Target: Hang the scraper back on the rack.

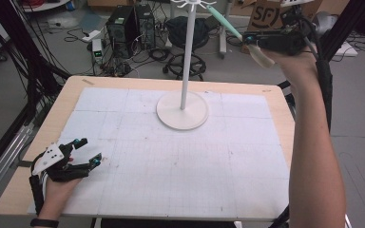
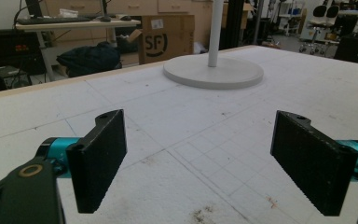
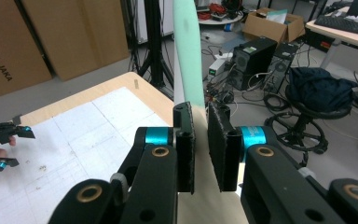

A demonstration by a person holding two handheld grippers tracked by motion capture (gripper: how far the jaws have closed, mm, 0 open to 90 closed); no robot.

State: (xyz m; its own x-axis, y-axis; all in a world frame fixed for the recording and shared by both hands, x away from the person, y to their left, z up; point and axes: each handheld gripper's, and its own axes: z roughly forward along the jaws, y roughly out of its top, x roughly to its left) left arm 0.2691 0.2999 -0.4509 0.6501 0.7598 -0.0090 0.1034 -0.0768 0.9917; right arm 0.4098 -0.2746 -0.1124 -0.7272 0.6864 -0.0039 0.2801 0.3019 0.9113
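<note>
A white stand rises from a round base (image 1: 182, 110) at the back middle of the table, its pole (image 1: 187, 57) ending in hooks (image 1: 190, 4) at the top. My right gripper (image 1: 248, 39) is held high to the right of the hooks, shut on a utensil with a mint-green handle (image 1: 225, 23) and a cream head (image 1: 262, 58). In the right gripper view the jaws (image 3: 200, 116) clamp it where the green handle (image 3: 189, 51) meets the cream part (image 3: 207, 205). My left gripper (image 1: 89, 152) rests at the table's near left, open with nothing between its fingers (image 2: 200, 140).
A white gridded mat (image 1: 171, 161) covers the wooden table. The person's right forearm (image 1: 313, 156) stretches along the table's right edge. Beyond the far edge are computer towers (image 1: 123, 23), a dark stool (image 1: 186, 33) and a cardboard box (image 1: 266, 16).
</note>
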